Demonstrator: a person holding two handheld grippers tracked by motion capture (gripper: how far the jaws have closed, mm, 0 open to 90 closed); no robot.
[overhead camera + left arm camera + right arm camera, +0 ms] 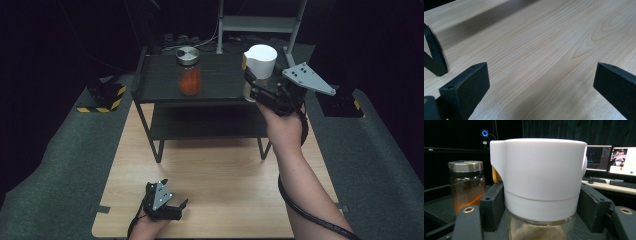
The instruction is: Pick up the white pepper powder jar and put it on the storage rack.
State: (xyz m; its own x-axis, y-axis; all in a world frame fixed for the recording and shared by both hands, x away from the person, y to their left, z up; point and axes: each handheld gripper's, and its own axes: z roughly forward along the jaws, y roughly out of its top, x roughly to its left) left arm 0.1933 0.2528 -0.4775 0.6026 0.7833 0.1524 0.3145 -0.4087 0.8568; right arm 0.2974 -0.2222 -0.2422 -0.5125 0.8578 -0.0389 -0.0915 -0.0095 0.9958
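My right gripper [257, 84] is shut on a glass jar with a tall white cap [261, 61], at the right end of the black shelf's top [220, 75]. In the right gripper view the jaws clamp the white cap [539, 175] from both sides, with my right gripper [541, 207] around its lower edge and beige powder showing in the glass below. I cannot tell if this jar rests on the shelf or is lifted. A second jar with a metal lid and orange powder [189, 72] [466, 186] stands upright to its left. My left gripper [169, 196] [541, 82] is open, low over the wooden table [544, 45].
The black two-tier shelf stands at the table's far half; one of its legs [434, 57] is close to my left gripper. Grey floor mats [60, 165] surround the table. Monitors [621, 160] on a desk sit far behind the shelf.
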